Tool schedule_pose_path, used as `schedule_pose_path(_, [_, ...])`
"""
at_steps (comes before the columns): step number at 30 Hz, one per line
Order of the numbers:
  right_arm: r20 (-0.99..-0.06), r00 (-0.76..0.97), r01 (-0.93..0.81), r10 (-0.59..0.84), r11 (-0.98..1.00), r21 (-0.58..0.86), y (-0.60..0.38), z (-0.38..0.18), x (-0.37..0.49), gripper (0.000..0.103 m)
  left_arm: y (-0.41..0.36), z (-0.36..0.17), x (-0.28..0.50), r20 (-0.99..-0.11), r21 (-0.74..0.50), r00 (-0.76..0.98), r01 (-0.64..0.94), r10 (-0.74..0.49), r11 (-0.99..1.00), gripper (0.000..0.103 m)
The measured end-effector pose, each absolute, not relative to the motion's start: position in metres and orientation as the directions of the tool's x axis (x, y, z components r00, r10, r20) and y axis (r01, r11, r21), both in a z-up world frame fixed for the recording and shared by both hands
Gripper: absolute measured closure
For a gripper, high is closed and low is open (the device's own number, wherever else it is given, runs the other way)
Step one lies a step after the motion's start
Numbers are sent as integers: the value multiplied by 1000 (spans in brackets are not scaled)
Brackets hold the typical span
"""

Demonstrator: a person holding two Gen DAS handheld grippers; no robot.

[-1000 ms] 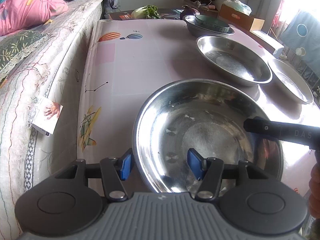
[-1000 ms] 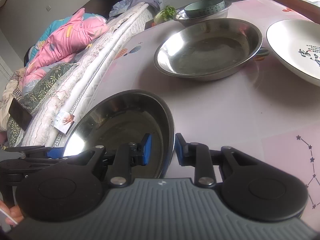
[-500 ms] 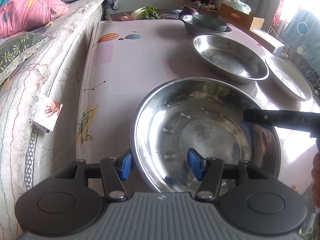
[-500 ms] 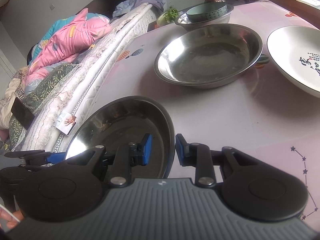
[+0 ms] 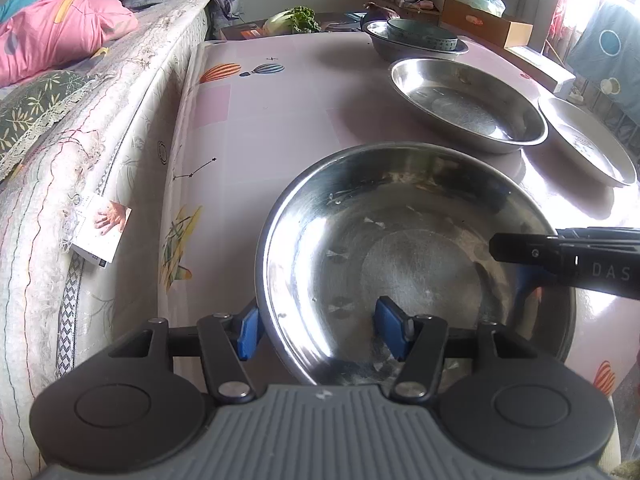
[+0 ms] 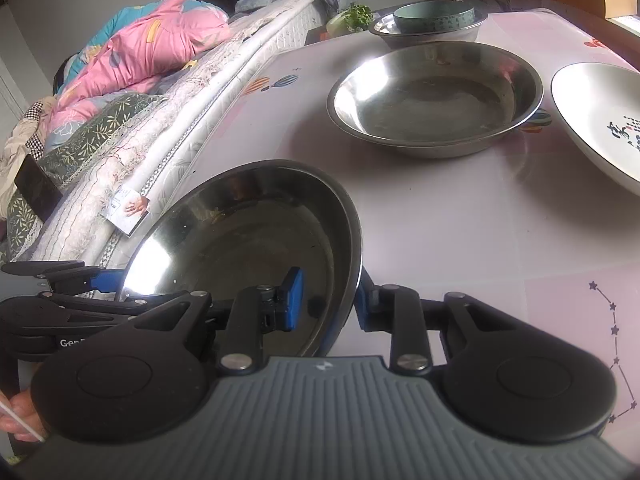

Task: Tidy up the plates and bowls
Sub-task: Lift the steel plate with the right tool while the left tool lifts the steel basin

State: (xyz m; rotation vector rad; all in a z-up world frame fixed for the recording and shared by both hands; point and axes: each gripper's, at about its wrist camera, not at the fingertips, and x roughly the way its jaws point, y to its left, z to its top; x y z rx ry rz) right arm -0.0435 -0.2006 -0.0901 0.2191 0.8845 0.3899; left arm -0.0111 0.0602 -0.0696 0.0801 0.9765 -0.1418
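A large steel bowl (image 5: 400, 240) sits at the near left corner of the pink table (image 5: 280, 120). My left gripper (image 5: 319, 332) is open and straddles its near rim. One blue pad is outside the wall and the other is well inside, away from the wall. My right gripper (image 6: 327, 304) is shut on the same bowl (image 6: 248, 240). It pinches the right rim between an inner and an outer pad. Its dark finger (image 5: 560, 256) reaches over the bowl in the left wrist view. The left gripper (image 6: 80, 292) shows at the bowl's far side in the right wrist view.
Behind stands a second steel bowl (image 6: 436, 96), with a white plate (image 6: 600, 120) to its right. Further back, a green bowl (image 6: 432, 16) rests inside another steel bowl. A mattress (image 5: 100, 140) with bedding borders the table's left edge. A cardboard box (image 5: 484, 20) lies at the back.
The right wrist view has rolled a little, and the near bowl looks slightly larger in it. The left gripper and its hold around the rim look unchanged.
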Motion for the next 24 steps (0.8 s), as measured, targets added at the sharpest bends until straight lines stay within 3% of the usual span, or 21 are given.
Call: schedule_pose_path(24, [-709, 574, -233, 409, 912, 338, -199, -89, -43, 74, 57, -68, -11, -828, 18, 558, 126, -56, 992, 43])
